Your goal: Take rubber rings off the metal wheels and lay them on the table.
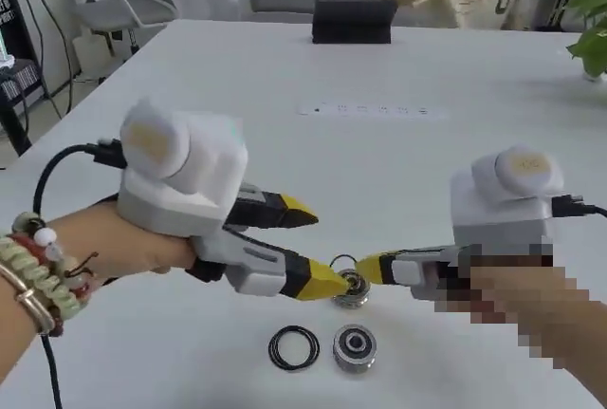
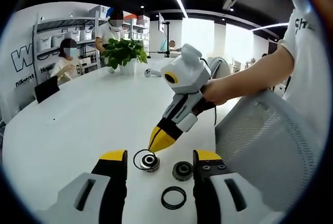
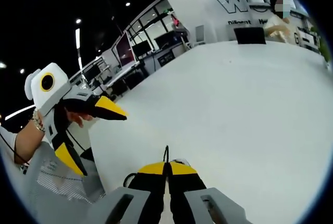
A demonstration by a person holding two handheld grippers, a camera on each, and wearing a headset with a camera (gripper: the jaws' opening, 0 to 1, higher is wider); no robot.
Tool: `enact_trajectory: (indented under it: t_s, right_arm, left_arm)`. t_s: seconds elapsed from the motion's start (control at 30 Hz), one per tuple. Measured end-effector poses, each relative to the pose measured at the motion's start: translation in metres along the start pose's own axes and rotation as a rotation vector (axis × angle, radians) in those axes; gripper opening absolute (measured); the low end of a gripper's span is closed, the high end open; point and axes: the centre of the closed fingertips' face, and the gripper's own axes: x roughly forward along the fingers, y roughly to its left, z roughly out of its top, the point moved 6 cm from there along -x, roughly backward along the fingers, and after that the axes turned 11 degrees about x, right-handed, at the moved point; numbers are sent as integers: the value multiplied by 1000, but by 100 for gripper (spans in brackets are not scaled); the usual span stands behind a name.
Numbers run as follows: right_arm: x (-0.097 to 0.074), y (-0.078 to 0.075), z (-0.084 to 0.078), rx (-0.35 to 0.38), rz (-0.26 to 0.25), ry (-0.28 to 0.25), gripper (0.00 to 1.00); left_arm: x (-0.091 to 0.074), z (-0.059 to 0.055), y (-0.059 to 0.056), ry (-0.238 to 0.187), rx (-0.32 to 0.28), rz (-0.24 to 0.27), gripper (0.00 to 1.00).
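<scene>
The white tabletop (image 1: 398, 162) carries everything. The left tool (image 1: 322, 246) comes in from 9 o'clock with its jaws spread wide and holding nothing. Its lower jaw tip sits right at the ringed wheel (image 1: 353, 288), but I cannot tell whether it touches. In the left gripper view that wheel (image 2: 150, 161) lies between this tool's (image 2: 161, 157) jaws, nearer the jaw at 9 o'clock.

The right tool (image 1: 365, 269) reaches in from 3 o'clock. Its jaws are pressed together in the right gripper view (image 3: 167, 167), pinching the held ring (image 1: 341, 262).

At 6 o'clock of the ringed wheel, close by, is the bare wheel (image 1: 355, 345). The loose rings (image 1: 293, 347) lie flat just beside it at 9 o'clock. They look like two overlapped rings, though that is uncertain.

By my reading the task is roughly half done. One wheel is stripped with its rubber laid down, and the other is mid-removal. Whether more rings sit on the ringed wheel is too small to tell.

Both wheels lie flat with the hub hole facing up, so the axle line is upright. Being round, they have no long axis across the tabletop. The held ring stands tilted, with one side lifted clear of its wheel toward 12 o'clock in the head view.
</scene>
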Motion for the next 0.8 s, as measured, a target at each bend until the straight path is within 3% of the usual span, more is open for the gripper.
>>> enact_trajectory:
  t_s: [0.13, 0.27, 0.43, 0.6, 0.8]
  right_arm:
    - [-4, 6, 4, 9, 16, -25, 0]
    - [-6, 11, 6, 10, 29, -41, 0]
    - [-9, 15, 9, 14, 39, -59, 0]
    - [-11, 20, 12, 20, 56, -76, 0]
    - [-14, 30, 17, 40, 97, -104, 0]
  left_arm:
    - [-22, -3, 1, -7, -14, 47, 50]
    - [-44, -10, 1, 31, -14, 108, 52]
    - [-70, -24, -8, 66, -36, 155, 53]
    - [-84, -33, -19, 75, -56, 192, 54]
    - [-88, -39, -33, 75, -80, 216, 54]
